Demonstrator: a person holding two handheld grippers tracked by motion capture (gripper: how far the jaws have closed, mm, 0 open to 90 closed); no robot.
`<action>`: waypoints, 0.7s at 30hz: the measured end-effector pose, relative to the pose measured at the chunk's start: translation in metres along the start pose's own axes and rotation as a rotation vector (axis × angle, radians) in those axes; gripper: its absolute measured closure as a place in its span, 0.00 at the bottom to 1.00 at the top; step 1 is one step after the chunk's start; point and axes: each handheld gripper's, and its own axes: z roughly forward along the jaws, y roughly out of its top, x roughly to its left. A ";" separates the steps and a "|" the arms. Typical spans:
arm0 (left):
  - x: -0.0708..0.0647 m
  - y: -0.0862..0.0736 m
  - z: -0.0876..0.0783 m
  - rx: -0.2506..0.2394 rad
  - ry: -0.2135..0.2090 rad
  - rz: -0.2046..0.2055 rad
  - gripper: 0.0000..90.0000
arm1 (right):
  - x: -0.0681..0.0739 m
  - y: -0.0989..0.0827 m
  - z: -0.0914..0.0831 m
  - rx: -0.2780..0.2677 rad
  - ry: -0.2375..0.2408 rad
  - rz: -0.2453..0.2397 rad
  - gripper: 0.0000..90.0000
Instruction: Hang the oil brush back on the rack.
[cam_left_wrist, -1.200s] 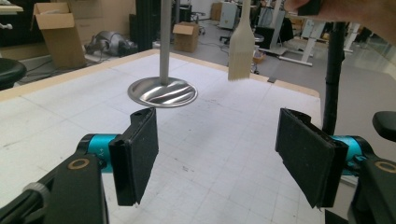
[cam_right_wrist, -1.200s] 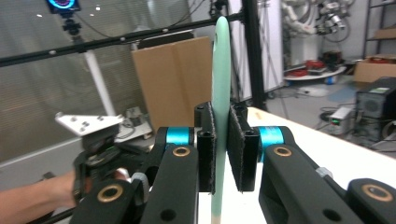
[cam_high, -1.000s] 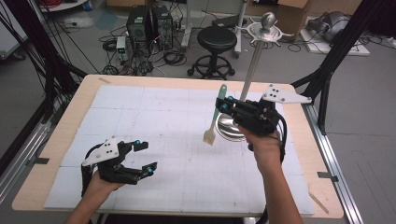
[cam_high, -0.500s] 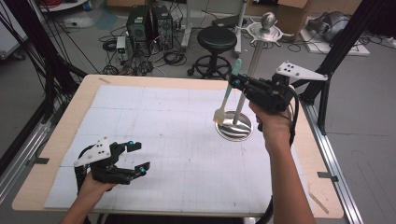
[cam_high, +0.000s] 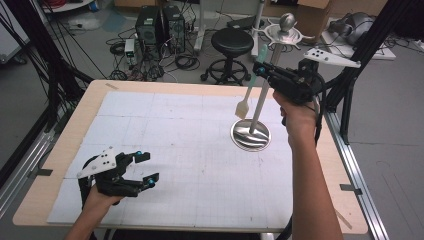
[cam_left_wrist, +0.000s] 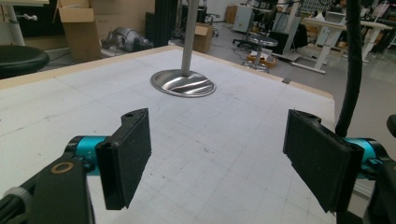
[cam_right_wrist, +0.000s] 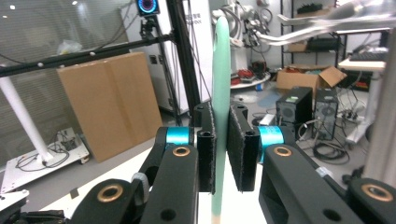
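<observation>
A brush with a mint-green handle (cam_right_wrist: 220, 70) and a cream head (cam_high: 242, 109) hangs head down in my right gripper (cam_high: 260, 67), which is shut on the handle. It is high above the table, just left of the pole of a metal stand (cam_high: 260, 97). The stand has a round shiny base (cam_high: 250, 135) on the white gridded mat, and a ball-topped ring with hooks at its top (cam_high: 286, 31). My left gripper (cam_high: 145, 168) rests near the mat's front left, open, with nothing between its pads (cam_left_wrist: 128, 156). The stand's base (cam_left_wrist: 183, 83) lies ahead of it.
The wooden table (cam_high: 90, 107) carries the white mat (cam_high: 175, 150). A black stool (cam_high: 231, 42), computer boxes and cables stand on the floor beyond the far edge. Black frame posts (cam_high: 350, 75) rise at the table's right side.
My right gripper has risen and moved to the far right with the brush, lifting its head well above the stand's base. The left gripper has hardly moved.
</observation>
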 end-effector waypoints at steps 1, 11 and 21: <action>0.000 0.000 0.000 -0.001 -0.001 0.002 0.27 | -0.001 0.000 0.000 -0.004 -0.006 -0.001 0.92; 0.001 0.000 -0.001 -0.010 0.008 -0.002 0.27 | -0.008 0.002 0.001 -0.001 -0.021 0.025 0.92; 0.001 0.000 -0.002 -0.010 0.008 -0.005 0.27 | -0.009 0.006 0.004 0.020 -0.055 0.034 0.92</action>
